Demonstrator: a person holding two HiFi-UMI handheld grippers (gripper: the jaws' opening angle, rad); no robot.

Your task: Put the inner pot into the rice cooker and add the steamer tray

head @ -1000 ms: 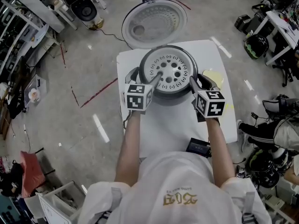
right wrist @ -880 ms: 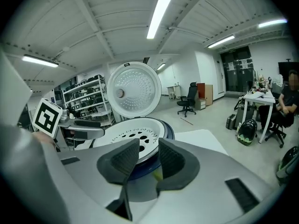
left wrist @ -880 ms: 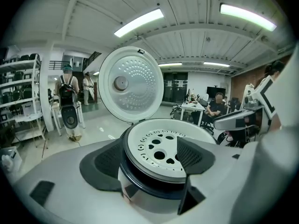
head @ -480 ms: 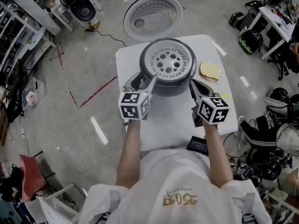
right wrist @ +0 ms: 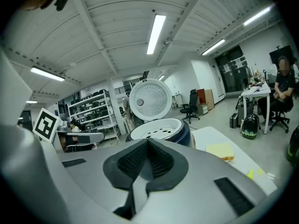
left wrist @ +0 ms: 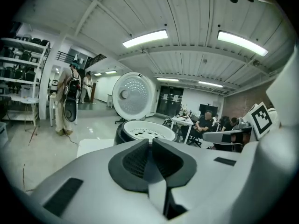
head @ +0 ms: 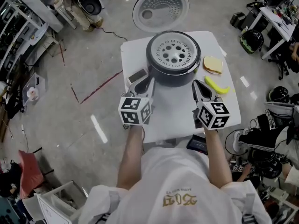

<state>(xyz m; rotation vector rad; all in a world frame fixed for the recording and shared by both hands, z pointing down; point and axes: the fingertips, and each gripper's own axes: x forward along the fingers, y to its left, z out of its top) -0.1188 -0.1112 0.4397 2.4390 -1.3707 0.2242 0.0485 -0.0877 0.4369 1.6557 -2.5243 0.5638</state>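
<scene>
Left gripper has just been closing and its jaws meet on nothing; right gripper is closed and empty too. Tray sits in the cooker on the table, just ahead, between both grippers.

The steamer tray covers the mouth of the rice cooker, so the inner pot beneath it cannot be seen. In the right gripper view the right gripper hides the cooker's lower body and the near edge of the slice of bread; of the banana only small yellow scraps show. The right forearm covers part of a black device at the near edge of the table; what it is cannot be told, nor what the flat dark thing left of the cooker is. The seated person in the left gripper view has a blurred face, as does the person at the desk in the right gripper view
</scene>
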